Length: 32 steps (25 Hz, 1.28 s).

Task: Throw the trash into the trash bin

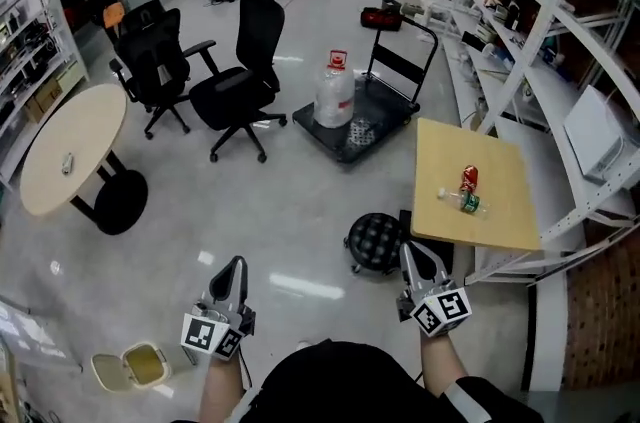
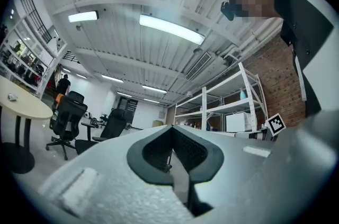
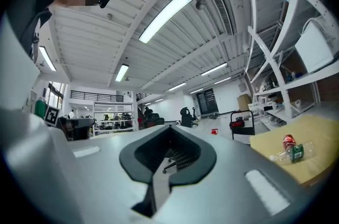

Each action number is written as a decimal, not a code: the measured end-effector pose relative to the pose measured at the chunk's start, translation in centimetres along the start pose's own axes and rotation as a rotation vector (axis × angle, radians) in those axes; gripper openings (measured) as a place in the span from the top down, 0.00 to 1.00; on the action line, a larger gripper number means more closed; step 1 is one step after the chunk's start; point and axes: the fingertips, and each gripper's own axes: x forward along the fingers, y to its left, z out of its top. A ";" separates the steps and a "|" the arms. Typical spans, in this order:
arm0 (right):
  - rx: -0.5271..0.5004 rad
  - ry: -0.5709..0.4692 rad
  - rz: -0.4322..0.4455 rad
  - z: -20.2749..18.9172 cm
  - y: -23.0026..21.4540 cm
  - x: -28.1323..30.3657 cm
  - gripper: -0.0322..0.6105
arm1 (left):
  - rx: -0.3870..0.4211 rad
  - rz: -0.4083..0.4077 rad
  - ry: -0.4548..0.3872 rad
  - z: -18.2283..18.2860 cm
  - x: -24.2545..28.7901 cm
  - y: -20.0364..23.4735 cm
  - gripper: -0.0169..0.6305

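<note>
Holding my left claw [image 1: 233, 263] and right claw [image 1: 410, 251] shut and empty, cos the trash [image 1: 468, 191] sits mid-bench [image 1: 480, 151], not grabbed yet.

Square pale wooden table [image 1: 500, 211] on a glossy grey floor [image 1: 290, 221]
A red drinks can [image 1: 469, 177] and a clear plastic bottle with a green label [image 1: 462, 201], lying flat, sit just beside each other on the table; a cream plastic trash bin [image 1: 135, 366] stands on the floor, well apart.

A red can [image 1: 469, 177] sits beside a clear green-labelled bottle [image 1: 460, 201] on the table [image 1: 500, 216], well apart from the open bin [image 1: 130, 368]
</note>
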 end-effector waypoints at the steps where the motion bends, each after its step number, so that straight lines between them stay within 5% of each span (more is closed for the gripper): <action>1: -0.008 -0.002 -0.018 0.2 -0.2 -0.2 0.94 | -0.008 -0.015 0.001 -0.2 0.8 0.1 0.97; 11: -0.033 -0.042 -0.183 1.2 -6.6 -2.7 0.94 | -0.033 -0.236 0.048 -3.4 10.0 -3.8 0.97; 24: -0.067 -0.087 -0.161 4.4 -23.4 -3.4 0.94 | -0.030 -0.285 0.007 -8.0 25.0 -15.9 0.97; 32: -0.085 -0.088 -0.223 6.1 -29.8 -7.0 0.94 | -0.028 -0.504 0.055 -11.5 32.5 -26.2 0.97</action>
